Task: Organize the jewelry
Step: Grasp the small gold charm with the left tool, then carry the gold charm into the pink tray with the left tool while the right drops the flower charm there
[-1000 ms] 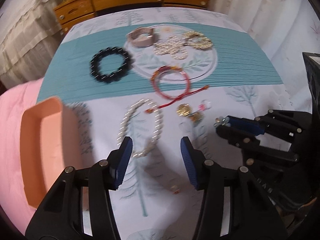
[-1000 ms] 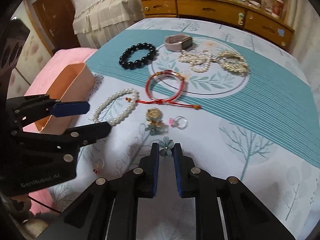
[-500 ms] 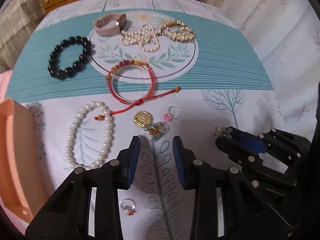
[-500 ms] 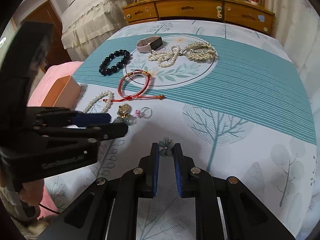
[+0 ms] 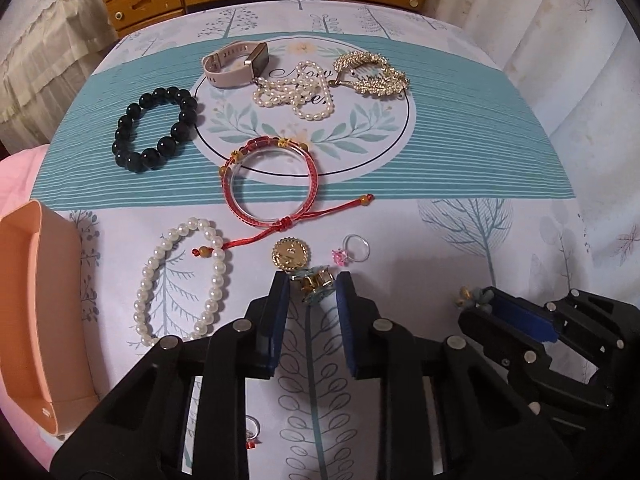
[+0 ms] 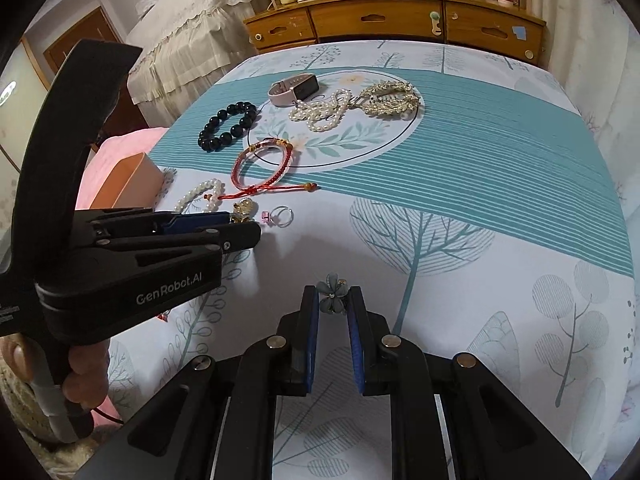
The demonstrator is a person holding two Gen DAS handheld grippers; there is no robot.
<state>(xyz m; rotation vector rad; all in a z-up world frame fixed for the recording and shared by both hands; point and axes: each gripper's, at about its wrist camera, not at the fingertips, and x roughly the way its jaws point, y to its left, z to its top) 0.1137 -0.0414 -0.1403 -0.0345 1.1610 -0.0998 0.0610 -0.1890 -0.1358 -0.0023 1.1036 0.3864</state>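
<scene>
My right gripper [image 6: 333, 298] is shut on a grey-blue flower earring [image 6: 333, 298] and holds it above the cloth; it also shows in the left wrist view [image 5: 478, 298]. My left gripper [image 5: 313, 285] is open, its jaws on either side of a matching flower earring [image 5: 314, 282] that lies on the cloth. A gold round pendant [image 5: 290, 254] and a pink-stone ring [image 5: 352, 249] lie just beyond it. A white pearl bracelet [image 5: 182, 280] and a red cord bracelet [image 5: 272, 184] lie to the left and ahead.
An orange box [image 5: 36, 312] stands at the left edge. A black bead bracelet [image 5: 156, 128], a pink watch [image 5: 236, 62], a pearl necklace [image 5: 296, 90] and a gold leaf piece [image 5: 372, 72] lie farther back. A small ring [image 5: 252, 436] lies under my left gripper. Wooden drawers [image 6: 396, 24] stand behind.
My left gripper has moved forward and its jaws now sit around the flower earring on the cloth. My right gripper still holds its earring and has drawn back to the right.
</scene>
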